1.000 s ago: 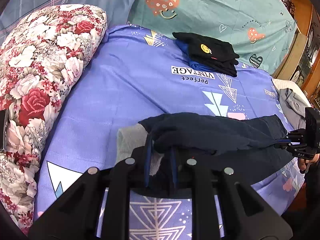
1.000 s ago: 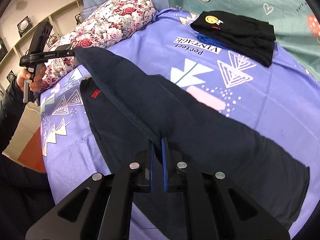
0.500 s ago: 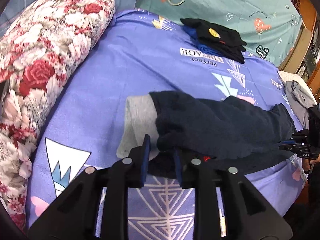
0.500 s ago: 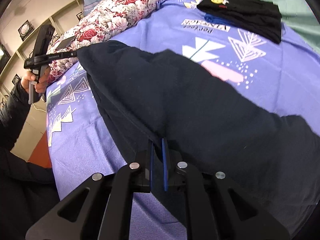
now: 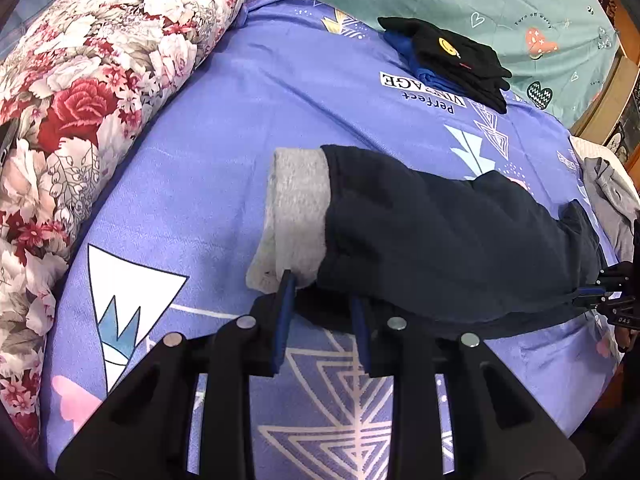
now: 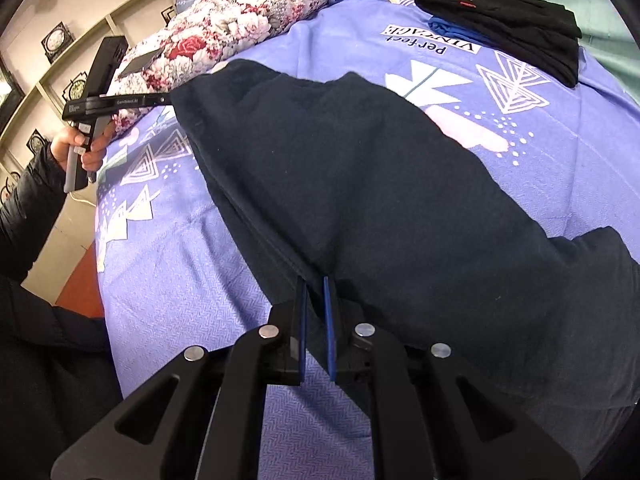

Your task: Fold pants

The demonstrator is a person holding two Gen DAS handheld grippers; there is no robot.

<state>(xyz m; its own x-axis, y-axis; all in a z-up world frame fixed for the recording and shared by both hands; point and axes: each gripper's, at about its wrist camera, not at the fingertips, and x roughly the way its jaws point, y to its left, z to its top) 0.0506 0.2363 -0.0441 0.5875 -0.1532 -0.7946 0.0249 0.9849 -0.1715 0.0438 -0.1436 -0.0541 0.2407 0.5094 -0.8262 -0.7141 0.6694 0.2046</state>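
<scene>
You have one pair of dark navy pants (image 5: 444, 236) lying folded across the purple printed bedsheet (image 5: 224, 128), its length running from your left gripper to your right one; one grey inner lining (image 5: 298, 208) shows at the turned-back end nearest your left gripper. Your left gripper (image 5: 322, 316) sits low at that end with its two blue-padded fingers (image 5: 285, 312) standing apart; its jaws have just been opening, and the dark hem lies between them with the pads no longer pressing on it, the left finger tip just touching the grey edge. Your right gripper (image 6: 314, 312) has its two fingers drawn nearly together and clamped on the pants' edge at the other end, the cloth pinched between the blue pads. In the right wrist view you can see your left hand (image 6: 82, 146) wrapped round the handle of the left gripper, with one dark padded sleeve (image 6: 24, 208) behind it. Beyond the pants, well apart from them toward the head of the bed, there is one stack of folded clothes (image 5: 452, 62): black pieces on top, the uppermost bearing one yellow smiley badge, and one blue piece showing beneath. One floral pillow (image 5: 84, 92) lies along the sheet's left side, one teal cover with hearts (image 5: 500, 4) lies behind the stack, and one loose grey garment (image 5: 612, 196) rests at the right edge of the bed.
</scene>
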